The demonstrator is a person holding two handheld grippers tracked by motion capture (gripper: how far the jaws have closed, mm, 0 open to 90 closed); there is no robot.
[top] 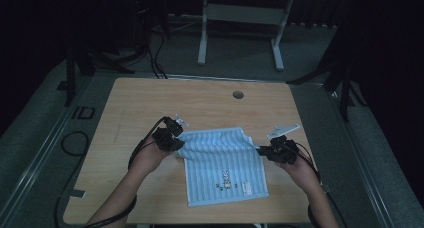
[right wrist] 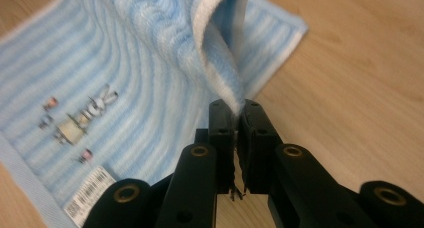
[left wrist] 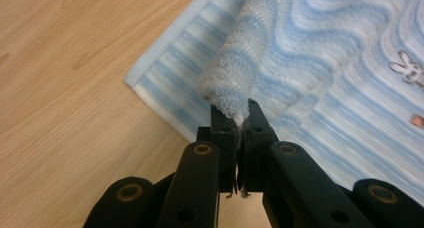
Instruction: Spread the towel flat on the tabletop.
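Grippers [top: 172, 138] [top: 267, 150] pinch striped towel [top: 225, 168] corners over wooden table [top: 150, 103] (dark room).

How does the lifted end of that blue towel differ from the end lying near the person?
The far end of the towel is raised off the table and curled over, pinched at its corners by the left claw and the right claw; the near end lies flat and untouched. The near end carries a small rabbit picture and a label; the far end shows plain stripes. Both share the blue and white stripes.
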